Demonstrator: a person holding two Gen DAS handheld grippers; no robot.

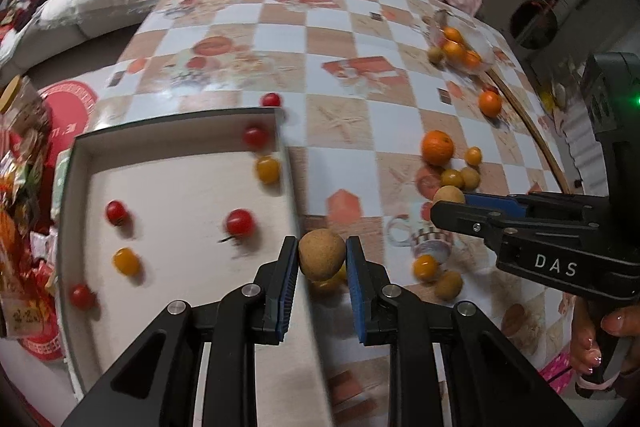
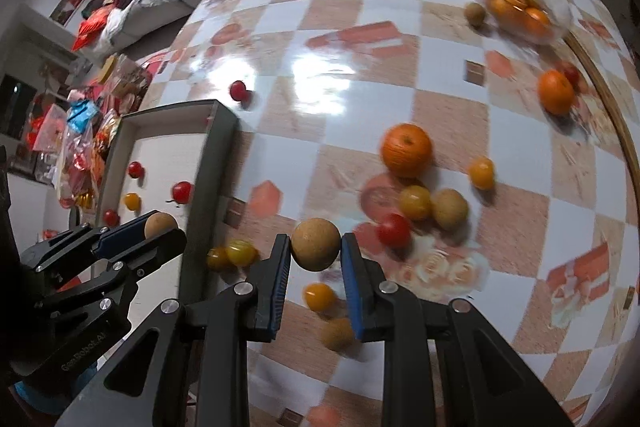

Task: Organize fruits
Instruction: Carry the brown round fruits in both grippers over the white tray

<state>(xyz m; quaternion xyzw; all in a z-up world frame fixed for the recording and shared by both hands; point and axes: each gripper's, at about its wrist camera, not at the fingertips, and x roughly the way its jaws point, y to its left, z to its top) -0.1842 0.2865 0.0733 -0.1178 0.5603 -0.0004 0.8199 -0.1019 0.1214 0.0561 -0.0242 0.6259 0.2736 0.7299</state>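
Observation:
My left gripper (image 1: 322,255) is shut on a brown longan (image 1: 321,254), held above the table just right of the white tray's wall (image 1: 289,167). My right gripper (image 2: 315,247) is shut on another brown longan (image 2: 315,244) above the loose fruit; it also shows in the left wrist view (image 1: 450,201). The tray floor (image 1: 176,195) holds several red and yellow cherry tomatoes. An orange (image 2: 407,149), yellow tomatoes (image 2: 415,202), a longan (image 2: 449,208) and a red tomato (image 2: 394,230) lie on the checkered table.
A clear bowl (image 2: 560,7) with oranges stands at the far right, a longan (image 2: 475,14) beside it. Another orange (image 2: 555,91) lies near the table's right edge. A red tomato (image 1: 271,100) sits behind the tray. Snack bags (image 1: 20,187) crowd the left.

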